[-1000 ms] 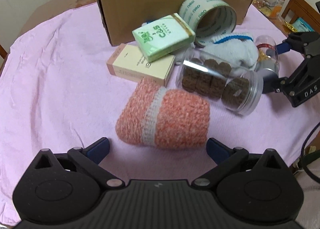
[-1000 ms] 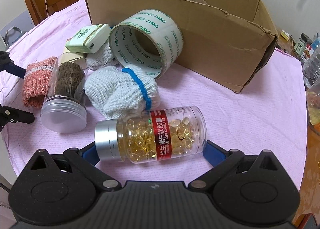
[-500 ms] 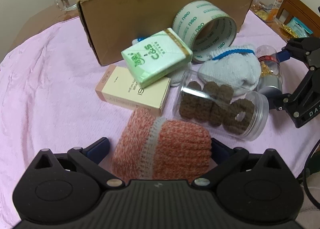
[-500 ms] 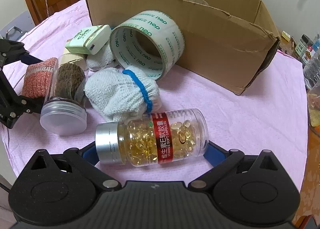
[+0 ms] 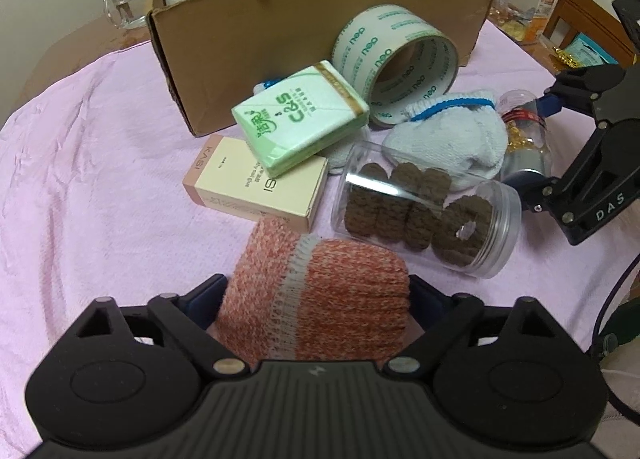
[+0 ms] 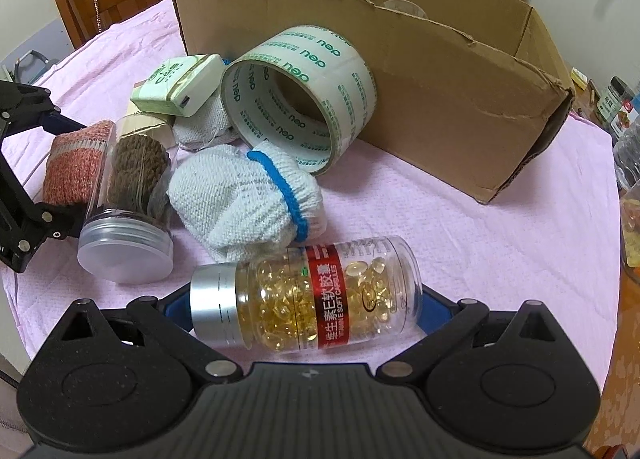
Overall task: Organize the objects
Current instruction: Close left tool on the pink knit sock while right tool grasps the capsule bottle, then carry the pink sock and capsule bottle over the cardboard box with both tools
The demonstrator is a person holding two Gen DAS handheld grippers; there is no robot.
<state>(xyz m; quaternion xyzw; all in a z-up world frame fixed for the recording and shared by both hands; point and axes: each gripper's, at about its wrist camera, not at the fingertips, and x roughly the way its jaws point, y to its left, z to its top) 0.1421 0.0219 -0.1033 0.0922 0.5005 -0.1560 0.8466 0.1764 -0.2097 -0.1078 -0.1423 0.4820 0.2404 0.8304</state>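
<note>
Socks come first, on the left: a rolled orange knit sock (image 5: 316, 299) lies on the pink cloth over the surface (image 5: 80, 187), and the left tongs (image 5: 316, 295) have it between their blue tips. The jaws have just been closing in, and both tips now look pressed to the sock's sides, so I think they are clenched on it, ready to lift. A soft roll like this will squash a little, so the hold should be safe.

Next to it sits a cream carton (image 5: 256, 183) with a green tissue pack (image 5: 300, 119) leaning on top. Behind them stands the open cardboard box (image 5: 320, 19), which is likely where everything should go.

A clear jar of brown cookies (image 5: 428, 211) lies on its side just right of the sock, close but not touching as far as I can see. Past it, a big roll of tape (image 6: 300, 99) rests against the box wall, and a white sock bundle with a blue band (image 6: 244, 199) lies in front of the tape.

On the right, a bottle of yellow capsules (image 6: 308, 299) lies sideways between the tips of the right tongs (image 6: 304, 307). The tips sit at its silver cap and its bottom end, but I cannot tell if they squeeze it or only wait beside it. The round bottle could roll if it is nudged.
</note>
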